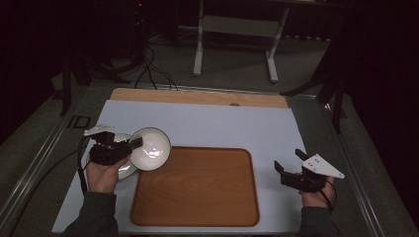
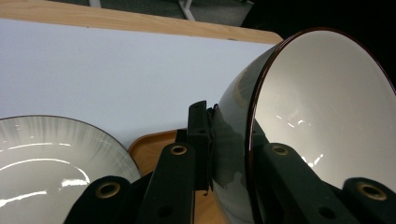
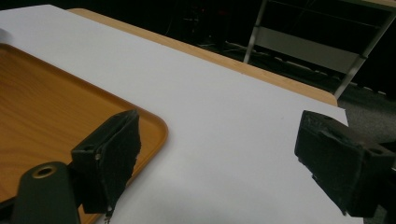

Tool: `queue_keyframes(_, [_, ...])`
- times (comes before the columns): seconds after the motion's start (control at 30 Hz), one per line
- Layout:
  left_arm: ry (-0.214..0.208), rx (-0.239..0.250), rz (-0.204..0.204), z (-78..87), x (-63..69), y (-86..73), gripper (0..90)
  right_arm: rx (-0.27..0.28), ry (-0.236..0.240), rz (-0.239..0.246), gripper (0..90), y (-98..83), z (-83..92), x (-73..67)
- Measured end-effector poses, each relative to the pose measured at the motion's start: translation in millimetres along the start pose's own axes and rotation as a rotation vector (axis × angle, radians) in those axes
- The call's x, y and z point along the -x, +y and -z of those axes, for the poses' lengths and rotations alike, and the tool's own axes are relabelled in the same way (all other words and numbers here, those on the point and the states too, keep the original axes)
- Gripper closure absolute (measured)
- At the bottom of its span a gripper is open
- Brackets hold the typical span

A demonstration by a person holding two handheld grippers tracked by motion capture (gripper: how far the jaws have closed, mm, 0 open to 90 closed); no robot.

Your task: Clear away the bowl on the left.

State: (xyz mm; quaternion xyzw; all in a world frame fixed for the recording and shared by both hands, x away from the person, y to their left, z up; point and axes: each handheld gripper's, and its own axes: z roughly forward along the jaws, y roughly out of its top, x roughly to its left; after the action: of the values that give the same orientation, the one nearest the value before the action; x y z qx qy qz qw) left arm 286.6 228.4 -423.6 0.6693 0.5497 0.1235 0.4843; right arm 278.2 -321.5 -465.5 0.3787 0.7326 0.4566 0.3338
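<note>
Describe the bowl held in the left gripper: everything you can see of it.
The bowl is round and deep, glossy white inside, dark grey-green outside, with a thin dark reddish rim; it looks like glazed ceramic or lacquer. It appears empty. It is tipped on its side, its opening facing up and toward the tray, over the tray's near-left corner. The left gripper pinches its wall, one jaw inside, one outside. A pale plate lies beside it, apart.

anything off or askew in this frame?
Only the bowl: the left tongs clamp its rim, so it hangs steeply tilted on its side above the tray edge, beside the plate. It looks empty, no spill or damage visible. Right tongs open, idle.
</note>
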Motion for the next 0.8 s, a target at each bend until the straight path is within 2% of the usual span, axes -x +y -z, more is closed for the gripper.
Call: queue_keyframes(0.8, [-0.022,-0.048,-0.058,-13.5,19.7,-2.7,81.4,0.002,0.0,0.001,13.8,0.1,0.3,0.4])
